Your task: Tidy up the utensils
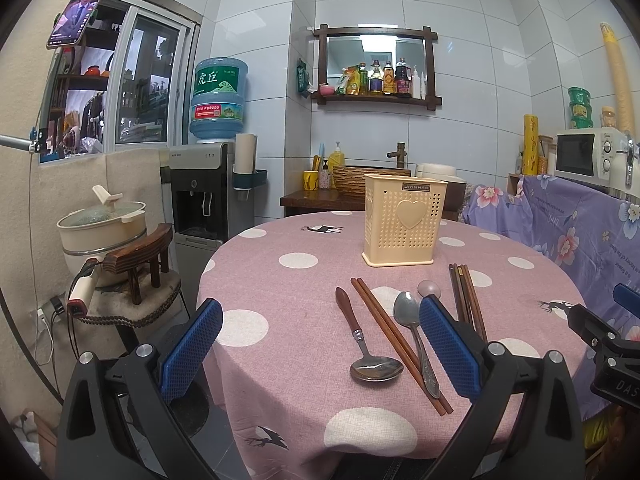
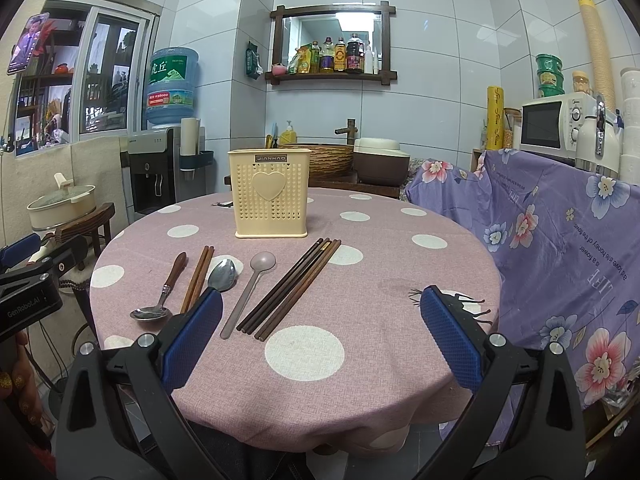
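The utensils lie in a loose row on the round surface (image 2: 384,280), which wears a pink cloth with white dots. From the person's left to right they are: a wooden-handled spoon (image 2: 160,296) with its steel bowl toward the near edge, a pair of reddish chopsticks (image 2: 197,276) just beside it, an all-steel spoon (image 2: 222,274) with its bowl pointing away, a pale pink spoon (image 2: 250,292) with its bowl also away, and a bundle of darker chopsticks (image 2: 290,290) lying at a slant. In the left wrist view the same steel spoon (image 1: 414,336) lies touching or almost touching the reddish chopsticks (image 1: 396,340), and the wooden-handled spoon (image 1: 362,340) sits a little apart from them.

Behind the row, well clear of it, stands a cream perforated utensil holder (image 2: 269,194) with a heart on its front, upright and nothing showing above its rim.

The left tongs (image 1: 320,348) hang over the near left edge of the surface, spread wide and holding nothing; their right pad covers part of the pink spoon and the dark chopsticks. The right tongs (image 2: 322,336) hover over the near edge, likewise spread wide and empty.

Beyond the surface are a water dispenser (image 2: 160,168), a wall shelf of bottles (image 2: 332,60) and a microwave (image 2: 556,124) above a purple floral cloth (image 2: 560,240).
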Demonstrator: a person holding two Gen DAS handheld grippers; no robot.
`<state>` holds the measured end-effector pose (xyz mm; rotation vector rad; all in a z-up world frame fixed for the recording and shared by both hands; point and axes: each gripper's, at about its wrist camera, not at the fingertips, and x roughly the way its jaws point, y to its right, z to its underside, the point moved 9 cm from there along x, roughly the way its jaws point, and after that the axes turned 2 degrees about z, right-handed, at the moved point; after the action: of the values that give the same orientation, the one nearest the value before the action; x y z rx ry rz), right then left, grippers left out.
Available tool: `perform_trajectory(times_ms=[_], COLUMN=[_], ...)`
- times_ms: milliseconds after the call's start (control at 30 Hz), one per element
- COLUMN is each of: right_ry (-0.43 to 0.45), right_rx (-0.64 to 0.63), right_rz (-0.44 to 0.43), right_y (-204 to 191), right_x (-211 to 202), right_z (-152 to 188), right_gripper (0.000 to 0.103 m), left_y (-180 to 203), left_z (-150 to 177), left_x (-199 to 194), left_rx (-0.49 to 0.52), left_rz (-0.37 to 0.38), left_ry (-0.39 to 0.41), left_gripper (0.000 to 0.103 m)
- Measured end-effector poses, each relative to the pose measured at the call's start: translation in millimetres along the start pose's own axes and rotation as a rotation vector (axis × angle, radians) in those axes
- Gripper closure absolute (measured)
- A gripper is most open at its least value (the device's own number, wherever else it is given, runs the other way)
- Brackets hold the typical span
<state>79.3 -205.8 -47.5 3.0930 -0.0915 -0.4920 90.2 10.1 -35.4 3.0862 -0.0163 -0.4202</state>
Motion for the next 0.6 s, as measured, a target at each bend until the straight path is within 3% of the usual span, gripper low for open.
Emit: perform_trajectory(times_ms=[600], right_ry=[-0.005], right_rx=[-0.001], right_rz=[0.003], right_y=[0.3], right_x=[1.0], right_z=[-0.2], right_gripper=[0.005], left_y=[-1.7], left_z=[3.9], left_x=[1.2], left_rx=[0.001], left_rz=[0.000], left_ry=[-0.006], left_gripper=[0.005])
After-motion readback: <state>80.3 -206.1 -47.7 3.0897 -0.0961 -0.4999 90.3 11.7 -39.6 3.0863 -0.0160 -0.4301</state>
